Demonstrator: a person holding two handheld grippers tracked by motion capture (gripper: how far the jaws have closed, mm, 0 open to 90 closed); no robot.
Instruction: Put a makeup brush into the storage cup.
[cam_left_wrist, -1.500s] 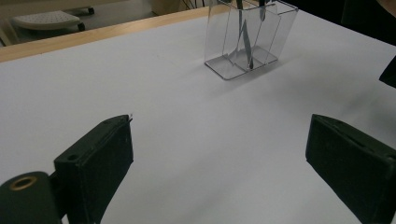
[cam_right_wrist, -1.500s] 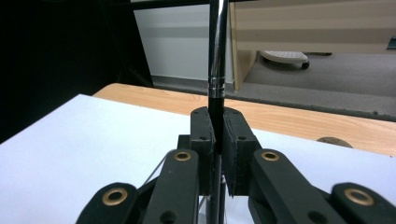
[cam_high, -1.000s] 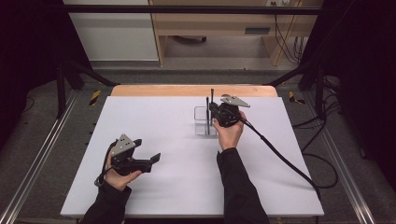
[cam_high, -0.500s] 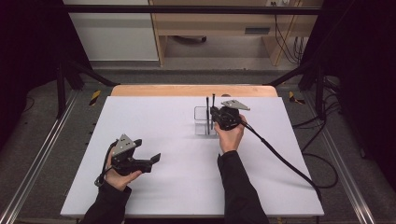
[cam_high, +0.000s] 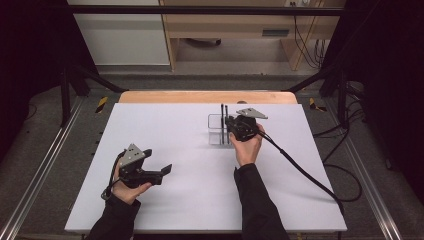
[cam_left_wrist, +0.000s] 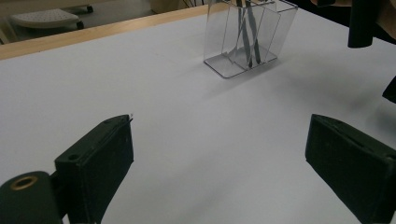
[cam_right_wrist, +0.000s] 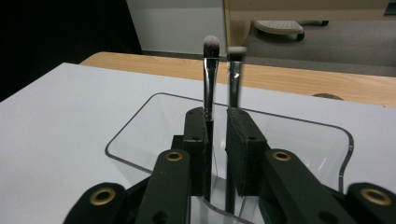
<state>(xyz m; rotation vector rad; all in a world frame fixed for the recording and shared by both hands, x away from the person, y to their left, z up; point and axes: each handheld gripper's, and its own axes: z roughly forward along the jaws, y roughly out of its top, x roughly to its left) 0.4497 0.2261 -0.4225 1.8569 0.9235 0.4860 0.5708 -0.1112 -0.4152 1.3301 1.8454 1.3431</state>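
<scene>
A clear plastic holder (cam_high: 216, 131) stands on the white table (cam_high: 190, 200) right of centre. Two makeup brushes (cam_high: 223, 112) stand upright in it, bristles up. My right gripper (cam_high: 228, 124) reaches over the holder's rim. In the right gripper view its jaws (cam_right_wrist: 218, 116) are a narrow gap apart. One brush handle (cam_right_wrist: 208, 107) lies along the left jaw and the other brush (cam_right_wrist: 234, 84) along the right jaw, with daylight between the handles. My left gripper (cam_high: 157, 161) hovers low at the table's left front, open and empty (cam_left_wrist: 219, 135). It looks toward the holder (cam_left_wrist: 219, 60).
A wooden strip (cam_high: 205, 96) runs along the table's far edge. The right gripper's cable (cam_high: 300, 170) trails across the table to the right front. Metal frame rails (cam_high: 35, 185) flank the table.
My right gripper has sunk slightly toward the holder, and the taller of the two brushes has dropped to the other's height. The left gripper has stayed put.
</scene>
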